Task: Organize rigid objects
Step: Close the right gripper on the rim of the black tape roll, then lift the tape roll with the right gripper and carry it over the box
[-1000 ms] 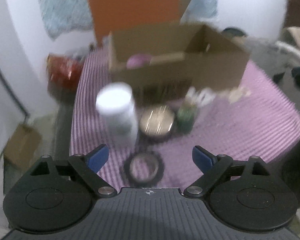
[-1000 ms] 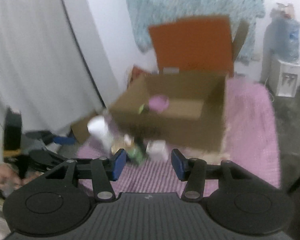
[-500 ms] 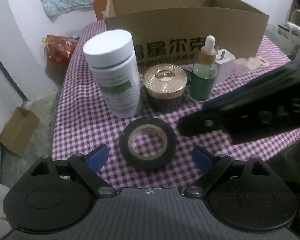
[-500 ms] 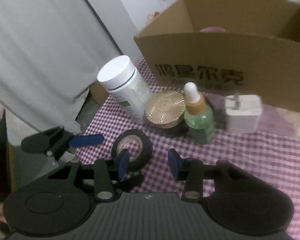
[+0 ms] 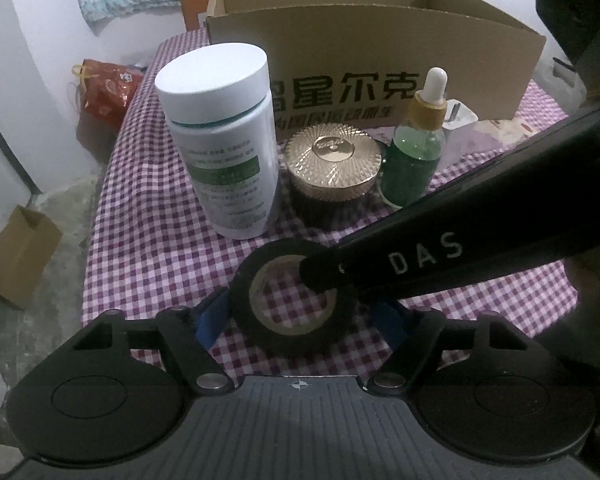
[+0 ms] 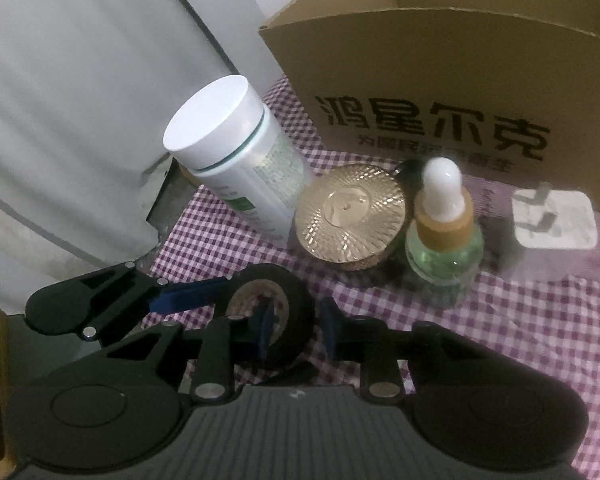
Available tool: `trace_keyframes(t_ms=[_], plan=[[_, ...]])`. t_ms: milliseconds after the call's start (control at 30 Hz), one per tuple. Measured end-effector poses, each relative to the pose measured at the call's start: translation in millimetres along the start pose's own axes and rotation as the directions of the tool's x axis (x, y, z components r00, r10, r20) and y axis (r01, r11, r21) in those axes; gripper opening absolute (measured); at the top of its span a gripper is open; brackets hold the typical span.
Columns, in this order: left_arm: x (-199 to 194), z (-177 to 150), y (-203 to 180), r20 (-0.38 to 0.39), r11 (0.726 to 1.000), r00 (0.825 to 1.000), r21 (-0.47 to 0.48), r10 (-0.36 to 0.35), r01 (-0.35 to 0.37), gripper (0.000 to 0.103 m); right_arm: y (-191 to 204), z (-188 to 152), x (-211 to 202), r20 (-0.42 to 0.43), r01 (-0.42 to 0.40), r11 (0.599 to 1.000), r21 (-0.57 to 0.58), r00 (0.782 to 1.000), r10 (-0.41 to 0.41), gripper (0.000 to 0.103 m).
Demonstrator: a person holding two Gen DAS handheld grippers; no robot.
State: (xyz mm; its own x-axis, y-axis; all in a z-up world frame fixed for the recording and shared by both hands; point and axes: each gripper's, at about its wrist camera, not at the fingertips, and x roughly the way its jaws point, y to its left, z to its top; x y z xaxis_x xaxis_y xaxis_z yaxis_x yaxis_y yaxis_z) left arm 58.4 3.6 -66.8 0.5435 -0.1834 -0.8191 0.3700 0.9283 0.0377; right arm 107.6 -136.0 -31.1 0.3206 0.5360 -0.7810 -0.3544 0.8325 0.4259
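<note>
A black tape roll (image 5: pixel 260 320) lies flat on the checked cloth (image 5: pixel 148 240). My left gripper (image 5: pixel 300 316) is open with a blue finger on each outer side of the roll. My right gripper (image 6: pixel 296 328) is open and straddles the roll's right wall (image 6: pixel 296 300): one finger inside the hole, one outside. Its arm crosses the left wrist view (image 5: pixel 460 248). Behind the roll stand a white pill bottle (image 5: pixel 220 140), a gold-lidded jar (image 5: pixel 334 160) and a green dropper bottle (image 5: pixel 416 152). A white plug adapter (image 6: pixel 554 220) sits by the open cardboard box (image 5: pixel 372 40).
The table's left edge drops to the floor, where a small cardboard box (image 5: pixel 16 256) and a red bag (image 5: pixel 104 88) lie. A grey curtain (image 6: pixel 80 100) hangs at the left in the right wrist view. The box's orange flap stands up at the back.
Both grippers have come down and forward onto the tape roll. The left fingers now flank it and the right gripper has one finger in its hole. The roll has not been lifted.
</note>
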Motion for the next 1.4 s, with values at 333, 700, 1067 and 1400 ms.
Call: trace_keyframes(t_ms=[333,700,1067,1400], plan=[[-5,0,-19,-0.002,0.999,0.999,0.031,-0.033,0.033,0.066,-9,-9,-13,-0.025,0.025,1.000,0.012,0.999,-0.024,0.021],[-5,4,-45,0.001,0.995,0.999,0.089,-0.048,0.048,0.072,-28,-18,-32,-0.023,0.035,0.999,0.031,0.999,-0.034,0.021],[-27,8,-48,0.031,0.995,0.999,0.100,-0.032,0.029,0.066,-27,-30,-57,0.010,0.018,0.999,0.039,1.000,-0.019,0.021],[-111,52,-70,0.243,0.975,0.970,0.216,-0.014,-0.040,0.067,-1,-14,-152,0.202,0.031,0.999,-0.016,0.979,-0.027,0.021]])
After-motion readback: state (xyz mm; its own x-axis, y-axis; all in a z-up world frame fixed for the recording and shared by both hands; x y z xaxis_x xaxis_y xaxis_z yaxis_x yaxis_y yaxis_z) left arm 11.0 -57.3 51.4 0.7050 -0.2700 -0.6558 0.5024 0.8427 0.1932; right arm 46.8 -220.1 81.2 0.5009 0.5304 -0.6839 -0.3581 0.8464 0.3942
